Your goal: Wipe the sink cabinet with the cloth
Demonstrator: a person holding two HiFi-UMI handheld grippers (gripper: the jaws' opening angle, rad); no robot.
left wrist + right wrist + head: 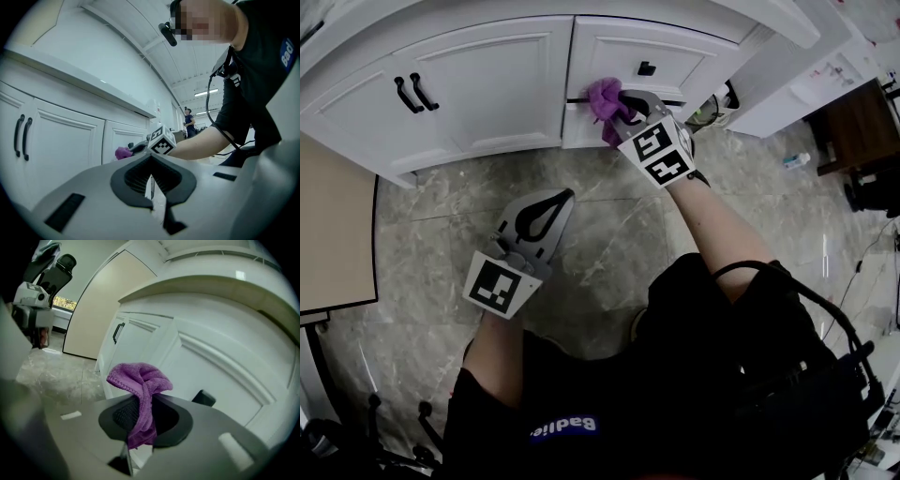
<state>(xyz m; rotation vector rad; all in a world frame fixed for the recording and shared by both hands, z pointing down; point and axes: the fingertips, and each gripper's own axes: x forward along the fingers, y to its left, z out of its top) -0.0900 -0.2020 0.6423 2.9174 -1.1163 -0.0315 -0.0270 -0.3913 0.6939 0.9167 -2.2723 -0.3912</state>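
At the drawer [675, 56] edge of the cabinet [487, 84], the right gripper [623, 111] is clamped on the purple cloth [605, 98]; the left gripper [562, 197] hangs over the floor [422, 234], jaws together.

The right arm [710, 228] was stretched forward, and the right gripper [622, 105] was squeezed tight on a purple cloth [604, 96]. The left gripper [565, 196] was held back near the body, its 2 jaws pressed together on nothing.

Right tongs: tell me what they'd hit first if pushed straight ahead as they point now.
The right tongs are shut on the purple cloth, so the cloth would press the white cabinet front first, left of the black knob; it may already touch.
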